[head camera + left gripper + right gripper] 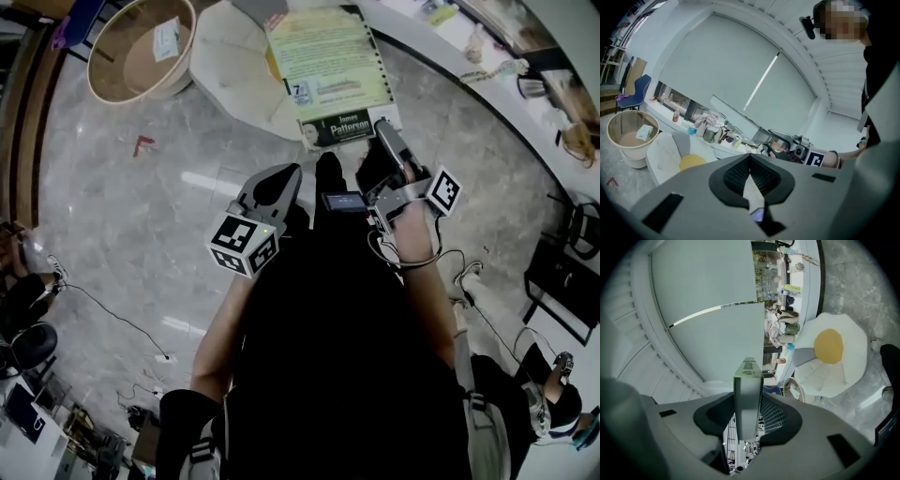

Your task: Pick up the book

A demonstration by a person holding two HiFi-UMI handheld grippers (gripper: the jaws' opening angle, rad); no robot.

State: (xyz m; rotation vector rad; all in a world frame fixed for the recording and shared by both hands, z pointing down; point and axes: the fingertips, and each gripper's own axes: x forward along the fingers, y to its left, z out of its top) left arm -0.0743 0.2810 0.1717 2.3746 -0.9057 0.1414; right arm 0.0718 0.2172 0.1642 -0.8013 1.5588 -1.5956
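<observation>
Pale-green paperback book [328, 66] sits clamped at its near corner in right gripper [387, 136], held above white egg-shaped floor cushion [230, 70], prob. for carrying; left gripper [279, 183] closed, empty, nearer than cushion.

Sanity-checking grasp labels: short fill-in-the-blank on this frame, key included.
1. The right gripper has its jaws clamped on a ____.
2. The left gripper has its jaws ____, with nothing between them.
3. The egg-shaped cushion is white with a ____ centre.
Missing words: book; shut; yellow.
</observation>
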